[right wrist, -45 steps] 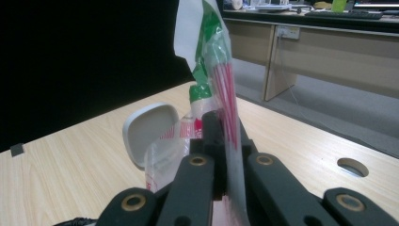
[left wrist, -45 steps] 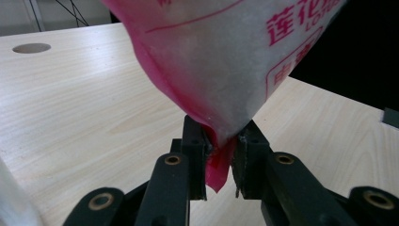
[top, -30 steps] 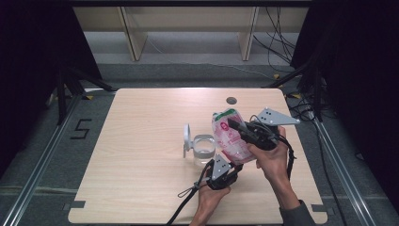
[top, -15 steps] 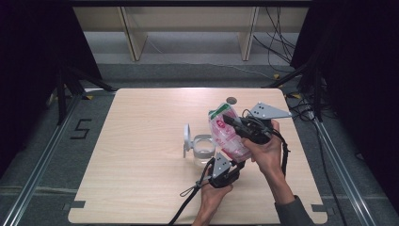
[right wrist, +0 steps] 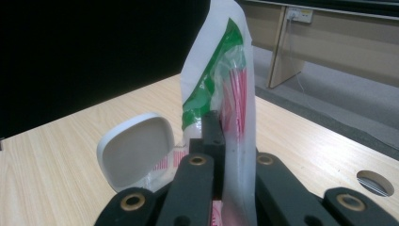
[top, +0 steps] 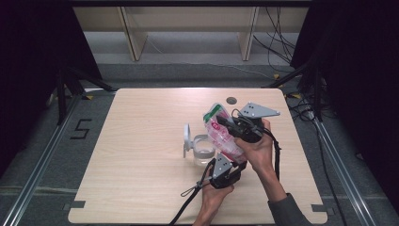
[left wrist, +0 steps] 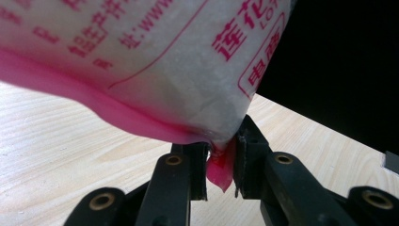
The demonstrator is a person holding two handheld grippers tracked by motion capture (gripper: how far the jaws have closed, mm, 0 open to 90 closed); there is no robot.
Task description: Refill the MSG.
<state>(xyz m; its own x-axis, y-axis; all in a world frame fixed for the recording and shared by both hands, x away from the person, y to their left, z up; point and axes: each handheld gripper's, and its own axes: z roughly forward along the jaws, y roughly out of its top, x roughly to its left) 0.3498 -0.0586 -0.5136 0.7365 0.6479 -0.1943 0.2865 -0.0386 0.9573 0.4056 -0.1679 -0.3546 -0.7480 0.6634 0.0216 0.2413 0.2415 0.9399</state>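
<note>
A white and pink plastic bag (top: 222, 137) with a green top, full of white grains, hangs tilted above the table between both grippers. My left gripper (top: 234, 164) reaches up from below, and its jaws pinch the pink bottom seam of the bag (left wrist: 141, 70) at one corner, as the left gripper (left wrist: 220, 155) view shows. My right gripper (top: 225, 123) comes in from the right and is shut on the bag's upper part (right wrist: 226, 84); the film wraps around the right gripper (right wrist: 228, 129). A clear container (top: 203, 151) with an open white lid (top: 187, 139) stands just left of the bag.
The light wooden table (top: 141, 141) has a round cable hole (top: 231, 100) near its far edge. The white lid (right wrist: 134, 150) stands upright close to the bag. Cables trail from both grippers toward the table's near edge. Dark curtains and shelving lie beyond the table.
My right gripper has carried the bag's top to the left and slightly away, toward the container. The left gripper has stayed in place on the bottom corner.
</note>
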